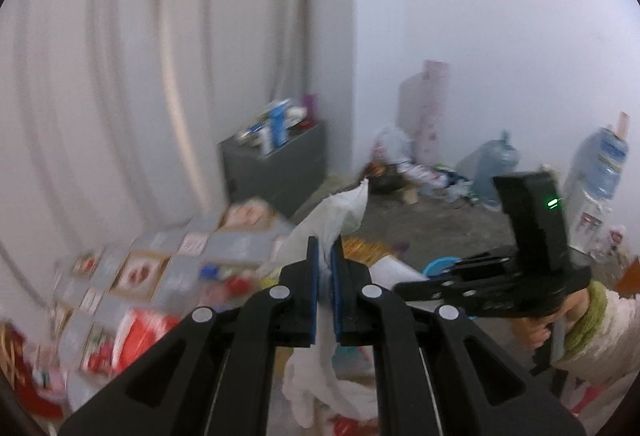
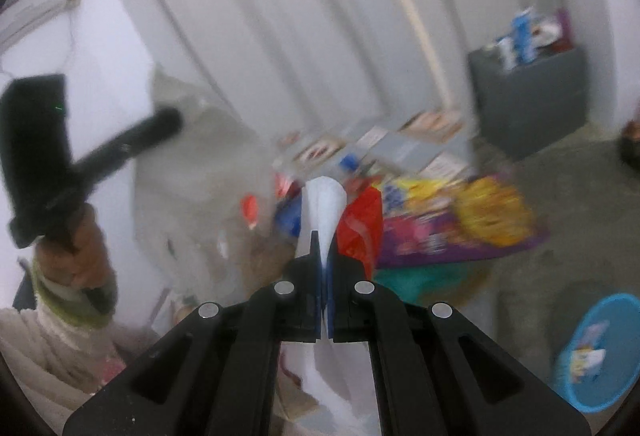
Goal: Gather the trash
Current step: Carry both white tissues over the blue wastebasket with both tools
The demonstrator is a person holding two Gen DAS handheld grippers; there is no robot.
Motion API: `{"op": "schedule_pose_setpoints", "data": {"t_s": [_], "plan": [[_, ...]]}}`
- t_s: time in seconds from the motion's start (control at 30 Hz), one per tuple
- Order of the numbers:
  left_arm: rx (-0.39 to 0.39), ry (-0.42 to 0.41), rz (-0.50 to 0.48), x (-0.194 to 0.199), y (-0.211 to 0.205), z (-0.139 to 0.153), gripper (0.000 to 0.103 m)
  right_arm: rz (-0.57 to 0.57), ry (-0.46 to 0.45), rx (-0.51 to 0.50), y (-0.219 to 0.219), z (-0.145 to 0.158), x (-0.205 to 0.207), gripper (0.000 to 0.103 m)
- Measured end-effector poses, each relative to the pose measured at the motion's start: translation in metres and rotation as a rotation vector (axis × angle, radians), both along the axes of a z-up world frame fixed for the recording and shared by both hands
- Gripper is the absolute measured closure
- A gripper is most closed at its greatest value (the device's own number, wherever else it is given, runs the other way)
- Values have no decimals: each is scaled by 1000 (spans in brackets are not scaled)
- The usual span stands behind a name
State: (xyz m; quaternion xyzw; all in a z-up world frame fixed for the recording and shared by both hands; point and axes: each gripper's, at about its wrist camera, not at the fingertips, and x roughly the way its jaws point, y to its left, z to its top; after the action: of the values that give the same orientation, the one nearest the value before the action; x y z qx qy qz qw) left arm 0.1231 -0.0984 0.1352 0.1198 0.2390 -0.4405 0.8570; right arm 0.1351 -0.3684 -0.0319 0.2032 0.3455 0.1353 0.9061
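Both my left gripper point(image 1: 325, 252) and right gripper point(image 2: 324, 248) pinch the white bag point(image 1: 340, 212) rim. It looks limp and light; I'd grip bunched edges.

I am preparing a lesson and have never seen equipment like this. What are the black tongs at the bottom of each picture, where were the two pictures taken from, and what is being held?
There is no robot here: a person holds a hand-operated two-finger gripper in each hand, and a wide-angle camera on each looks along its fingers. One picture comes from the left gripper, the other from the right gripper. Each also shows the other tool from the side.

Both grippers are shut on thin white plastic, apparently a white trash bag held at two places. Everything is blurred.

On the floor lie colourful wrappers and a blue bowl; a grey box stands by the curtain.
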Motion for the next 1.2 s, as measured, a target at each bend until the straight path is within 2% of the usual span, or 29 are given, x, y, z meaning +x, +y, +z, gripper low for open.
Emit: {"op": "schedule_pose_setpoints", "data": {"t_s": [0.1,0.17,0.2,0.27,0.33,0.47,0.53,0.63,0.8,0.9,1.0,1.07,1.2], "plan": [[-1,63,70,14,32,-20,98,38,105,12,23,-36,33,97],[-5,96,94,18,41,-28,98,65,171,6,34,-58,48,76],[-9,112,104,21,47,-33,98,51,194,-13,36,-64,52,73],[-14,130,119,26,57,-40,98,25,197,-15,34,-66,52,57],[-21,136,124,27,63,-42,98,-8,176,19,24,-58,43,52],[-40,143,124,29,68,-46,98,-62,152,73,10,-49,14,51],[-48,153,119,30,69,-48,98,-64,175,87,7,-58,3,51],[-49,171,116,31,67,-54,98,-85,224,58,13,-73,-8,50],[-44,195,109,29,64,-60,98,-77,232,63,28,-87,-6,60],[-49,199,111,27,64,-60,98,-86,252,20,35,-93,-1,66],[-51,199,111,26,64,-59,98,-80,276,27,38,-101,4,76],[-48,198,111,26,64,-59,98,-83,283,16,38,-103,2,95],[-51,198,110,26,64,-59,98,-53,235,27,41,-93,-2,102]]}}
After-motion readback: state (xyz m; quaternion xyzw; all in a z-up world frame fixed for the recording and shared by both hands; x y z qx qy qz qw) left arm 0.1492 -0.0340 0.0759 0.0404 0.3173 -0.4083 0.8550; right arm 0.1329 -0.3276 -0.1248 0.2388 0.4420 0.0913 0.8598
